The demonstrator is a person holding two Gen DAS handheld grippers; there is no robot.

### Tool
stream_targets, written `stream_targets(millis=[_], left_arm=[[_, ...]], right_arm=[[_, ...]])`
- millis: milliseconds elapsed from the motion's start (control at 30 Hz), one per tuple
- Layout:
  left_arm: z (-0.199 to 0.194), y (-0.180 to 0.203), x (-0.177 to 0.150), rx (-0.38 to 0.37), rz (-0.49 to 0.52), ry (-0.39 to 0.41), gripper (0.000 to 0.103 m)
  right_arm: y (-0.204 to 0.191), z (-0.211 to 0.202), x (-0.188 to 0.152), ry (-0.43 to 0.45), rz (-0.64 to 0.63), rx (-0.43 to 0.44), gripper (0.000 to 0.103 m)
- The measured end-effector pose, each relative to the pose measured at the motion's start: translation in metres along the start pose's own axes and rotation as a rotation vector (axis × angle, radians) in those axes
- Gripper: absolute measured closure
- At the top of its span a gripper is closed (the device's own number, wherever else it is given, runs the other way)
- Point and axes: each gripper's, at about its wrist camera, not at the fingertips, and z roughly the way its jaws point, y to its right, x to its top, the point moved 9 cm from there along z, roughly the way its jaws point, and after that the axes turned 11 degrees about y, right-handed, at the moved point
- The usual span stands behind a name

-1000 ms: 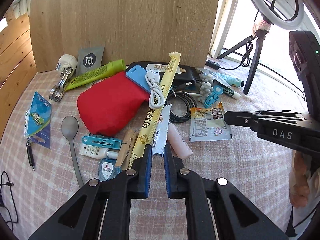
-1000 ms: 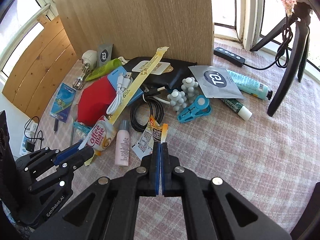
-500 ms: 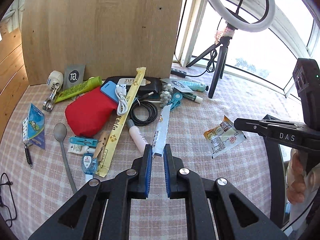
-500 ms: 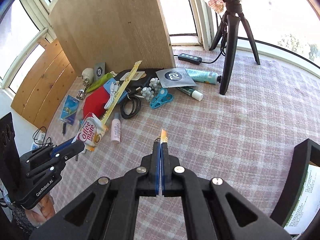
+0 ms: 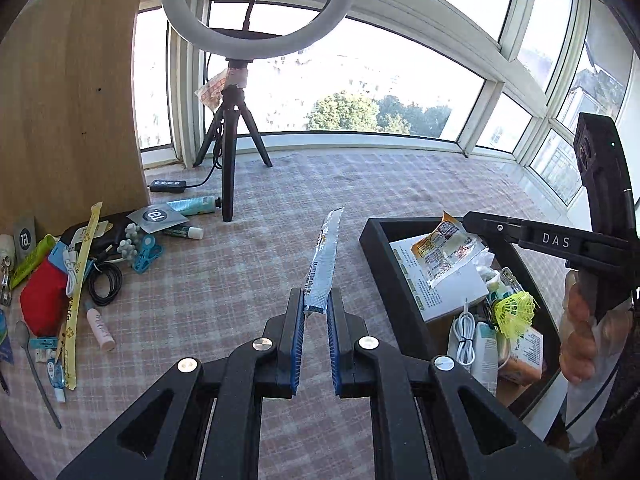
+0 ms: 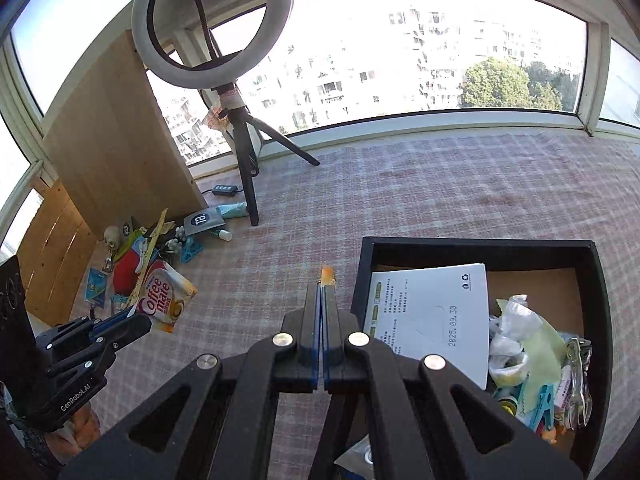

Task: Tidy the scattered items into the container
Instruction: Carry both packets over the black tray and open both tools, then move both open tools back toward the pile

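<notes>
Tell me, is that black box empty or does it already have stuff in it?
Partly filled. The black box holds a white printed sheet, a crumpled bag, clips and a cable heaped at one side; bare brown bottom shows near its back wall.

Bare checked cloth on the worktop (image 5: pixel 260 264) lies open between the black rectangular container (image 6: pixel 476 245) and the scattered clutter. The black ring-light tripod (image 5: pixel 228 160) stands at its far side.

Checked pink tablecloth (image 5: pixel 360 184) with black container (image 6: pixel 480 245), tripod (image 5: pixel 229 152) and scattered clutter (image 5: pixel 80 264)
</notes>
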Motion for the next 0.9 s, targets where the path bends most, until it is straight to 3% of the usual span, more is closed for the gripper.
stream_targets(millis=[333,700,767,800,833,900], left_arm=[[0.026,0.129,0.018,-0.185,0.129,-0.021,0.093],[0.057,0.22,0.02,-0.289,0.226,-0.073,0.091],[0.062,0.227,0.021,-0.261,0.239,-0.075,0.062],[0.062,0.227,0.021,-0.257,0.237,-0.074,0.032],[0.06,0.227,0.022,-0.262,0.231,-0.061,0.028],[0.058,0.226,0.022,-0.254,0.244,-0.051,0.029]], right_arm=[[0.121,-0.066,0.001,0.064,0.133,-0.194,0.102],[0.188,-0.11,-0.016,0.098,0.225,-0.31,0.102],[0.192,-0.113,-0.016,0.107,0.237,-0.302,0.096],[0.194,-0.114,-0.017,0.104,0.247,-0.297,0.078],[0.195,-0.115,-0.016,0.113,0.255,-0.301,0.057],[0.195,-0.118,-0.014,0.136,0.246,-0.312,0.05]])
